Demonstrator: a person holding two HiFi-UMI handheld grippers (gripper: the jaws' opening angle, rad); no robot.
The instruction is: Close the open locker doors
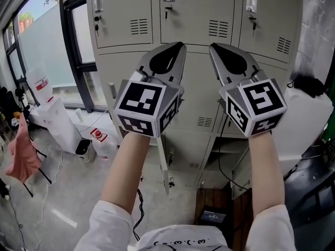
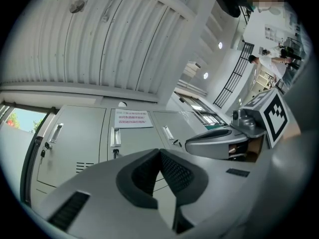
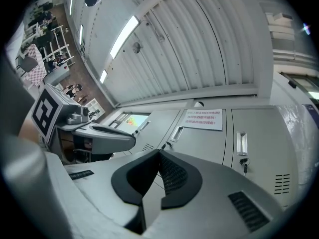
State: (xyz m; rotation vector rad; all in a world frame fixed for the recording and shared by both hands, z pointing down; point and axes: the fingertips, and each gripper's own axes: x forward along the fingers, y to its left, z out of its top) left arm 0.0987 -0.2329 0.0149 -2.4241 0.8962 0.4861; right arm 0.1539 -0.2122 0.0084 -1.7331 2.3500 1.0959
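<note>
A bank of grey lockers (image 1: pixel 193 14) fills the head view straight ahead. The top-row doors (image 1: pixel 125 12) lie flush, with keys in their locks. Low down, a door stands edge-on and open (image 1: pixel 163 163), and beside it a dark open compartment (image 1: pixel 230 158) shows. My left gripper (image 1: pixel 177 46) and right gripper (image 1: pixel 214 47) are raised side by side before the middle row, touching nothing. In the left gripper view the jaws (image 2: pixel 160 151) meet with nothing between them. The right gripper (image 3: pixel 159 152) is shut and empty too. A paper notice (image 3: pixel 203 119) hangs on an upper door.
A white plastic canister (image 1: pixel 309 119) stands to the right of the lockers. White containers (image 1: pixel 57 122) and a pink cloth (image 1: pixel 21 153) sit by the window at left. A wooden box (image 1: pixel 214 210) and loose cables lie on the floor near the open door.
</note>
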